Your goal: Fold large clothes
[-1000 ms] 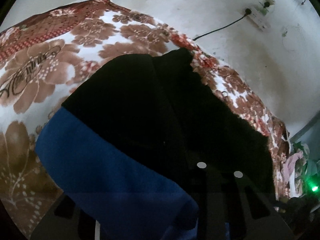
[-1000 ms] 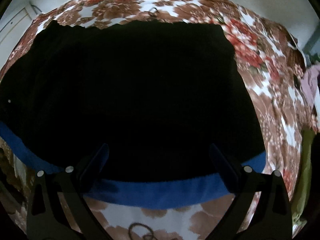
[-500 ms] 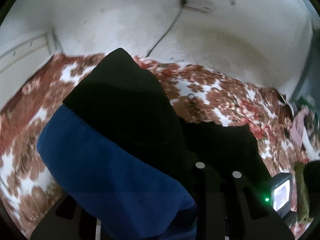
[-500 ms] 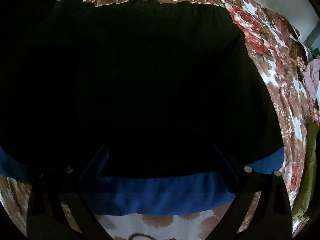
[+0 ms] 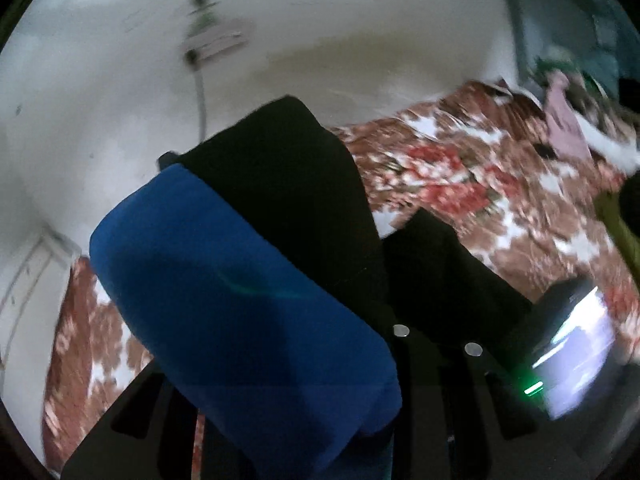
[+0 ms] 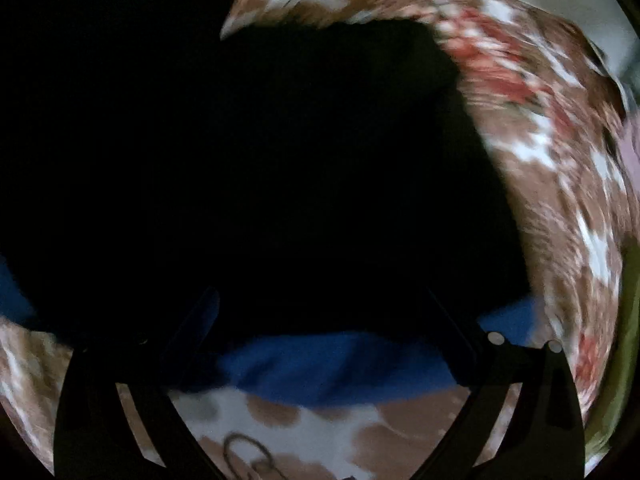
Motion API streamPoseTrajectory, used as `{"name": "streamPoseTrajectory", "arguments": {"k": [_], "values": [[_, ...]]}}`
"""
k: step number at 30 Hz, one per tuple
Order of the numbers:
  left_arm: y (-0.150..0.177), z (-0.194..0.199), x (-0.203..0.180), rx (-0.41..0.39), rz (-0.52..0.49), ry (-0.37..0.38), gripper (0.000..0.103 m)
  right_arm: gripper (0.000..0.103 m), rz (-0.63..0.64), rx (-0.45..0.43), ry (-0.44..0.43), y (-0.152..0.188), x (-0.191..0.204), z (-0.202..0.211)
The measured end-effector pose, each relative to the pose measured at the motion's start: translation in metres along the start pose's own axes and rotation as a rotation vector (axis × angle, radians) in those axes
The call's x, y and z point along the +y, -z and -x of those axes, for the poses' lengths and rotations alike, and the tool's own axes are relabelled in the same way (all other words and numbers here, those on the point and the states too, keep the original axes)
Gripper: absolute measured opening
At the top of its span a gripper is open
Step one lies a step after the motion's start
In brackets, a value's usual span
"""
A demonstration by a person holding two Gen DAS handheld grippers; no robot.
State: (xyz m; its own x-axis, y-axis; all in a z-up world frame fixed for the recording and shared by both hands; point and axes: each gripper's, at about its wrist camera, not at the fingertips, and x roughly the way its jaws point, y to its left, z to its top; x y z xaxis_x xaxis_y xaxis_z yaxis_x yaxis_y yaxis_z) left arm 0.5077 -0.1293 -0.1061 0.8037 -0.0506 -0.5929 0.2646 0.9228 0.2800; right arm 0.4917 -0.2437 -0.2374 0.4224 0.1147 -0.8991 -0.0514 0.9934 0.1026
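Observation:
The garment is black with a blue hem band (image 5: 240,300). In the left wrist view a lifted part of it (image 5: 296,184) hangs in front of the camera and hides most of my left gripper (image 5: 372,360), which is shut on the cloth. More black cloth (image 5: 448,272) lies on the floral bedspread (image 5: 460,184) below. In the right wrist view the garment (image 6: 280,160) lies spread over the bed, its blue band (image 6: 340,364) nearest me. My right gripper (image 6: 324,316) hovers open over that band, fingers wide apart with nothing pinched.
A white wall with a power strip (image 5: 216,40) and its cable stands behind the bed. Loose clothes (image 5: 568,120) are piled at the far right. A device with a lit screen (image 5: 576,352) is at the lower right. Olive cloth (image 6: 628,320) lies along the bed's right edge.
My left gripper has risen and swung across the bed with the blue-banded cloth, rolling as it went. A raised black fold now fills the right view's upper left; the right gripper shifted slightly.

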Motion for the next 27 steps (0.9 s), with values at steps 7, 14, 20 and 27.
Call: {"name": "streamPoseTrajectory", "arguments": {"k": [7, 14, 20, 27], "values": [[0.003, -0.030, -0.077, 0.102, -0.262, -0.028, 0.025, 0.098, -0.204, -0.019, 0.104, -0.007, -0.123, 0.025], [0.025, -0.046, -0.149, 0.125, -0.464, -0.038, 0.025, 0.098, -0.237, -0.007, 0.148, -0.002, -0.179, 0.032], [0.080, -0.058, -0.221, 0.137, -0.814, -0.067, 0.027, 0.098, -0.226, 0.003, 0.176, 0.007, -0.207, 0.034], [0.099, -0.061, -0.234, 0.125, -0.941, -0.119, 0.031, 0.098, -0.229, 0.025, 0.146, 0.003, -0.217, 0.028]]}}
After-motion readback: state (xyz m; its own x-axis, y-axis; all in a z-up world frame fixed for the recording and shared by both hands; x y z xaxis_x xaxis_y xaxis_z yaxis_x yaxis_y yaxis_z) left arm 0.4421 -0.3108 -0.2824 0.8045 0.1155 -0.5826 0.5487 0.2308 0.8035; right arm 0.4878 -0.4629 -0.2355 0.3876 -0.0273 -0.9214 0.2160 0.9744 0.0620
